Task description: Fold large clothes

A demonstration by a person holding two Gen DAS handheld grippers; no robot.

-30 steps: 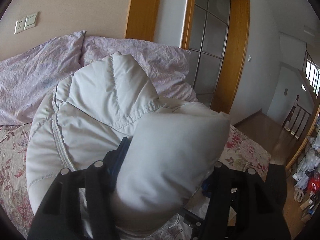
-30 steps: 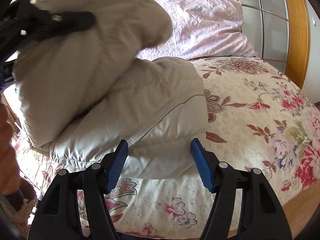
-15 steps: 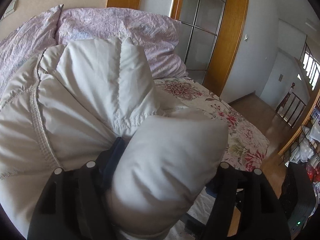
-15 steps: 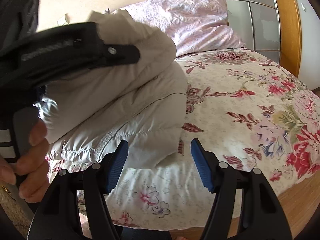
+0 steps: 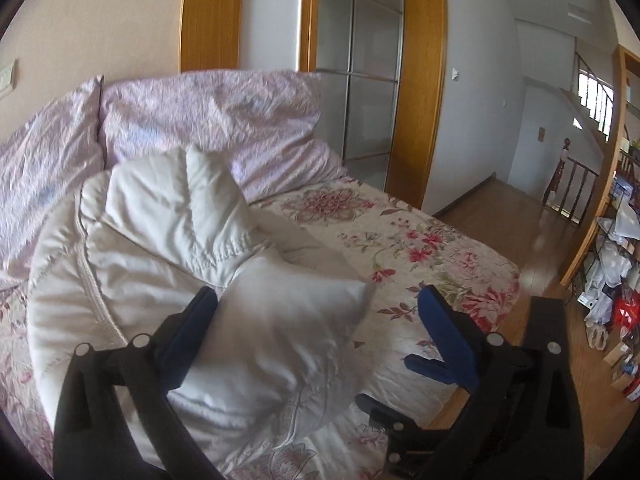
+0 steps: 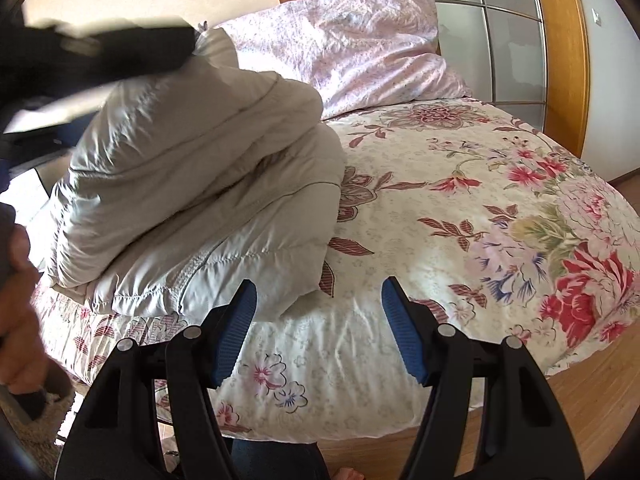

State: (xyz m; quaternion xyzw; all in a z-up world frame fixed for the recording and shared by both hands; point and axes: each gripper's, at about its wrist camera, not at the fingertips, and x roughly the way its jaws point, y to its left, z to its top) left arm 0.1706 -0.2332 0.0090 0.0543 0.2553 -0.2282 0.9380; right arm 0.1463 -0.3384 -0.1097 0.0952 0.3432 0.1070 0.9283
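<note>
A pale grey puffy down jacket (image 5: 160, 248) lies folded in a bundle on the floral bed (image 5: 424, 248). My left gripper (image 5: 316, 304) is open just above the bundle's near fold, the jacket free between its blue pads. In the right wrist view the jacket (image 6: 208, 200) lies at the left on the bed (image 6: 460, 208). My right gripper (image 6: 318, 300) is open and empty at the bed's near edge, beside the jacket's lower corner. The left gripper's black body (image 6: 100, 52) shows blurred above the jacket.
Pink pillows (image 5: 216, 120) lean at the head of the bed, also in the right wrist view (image 6: 360, 48). A wood-framed glass door (image 5: 360, 80) stands behind. Wooden floor (image 5: 520, 224) and cluttered shelves (image 5: 616, 272) lie to the right.
My left gripper opened and let go of the jacket fold, which dropped onto the bundle; it has drawn back. My right gripper stayed open and pulled slightly away.
</note>
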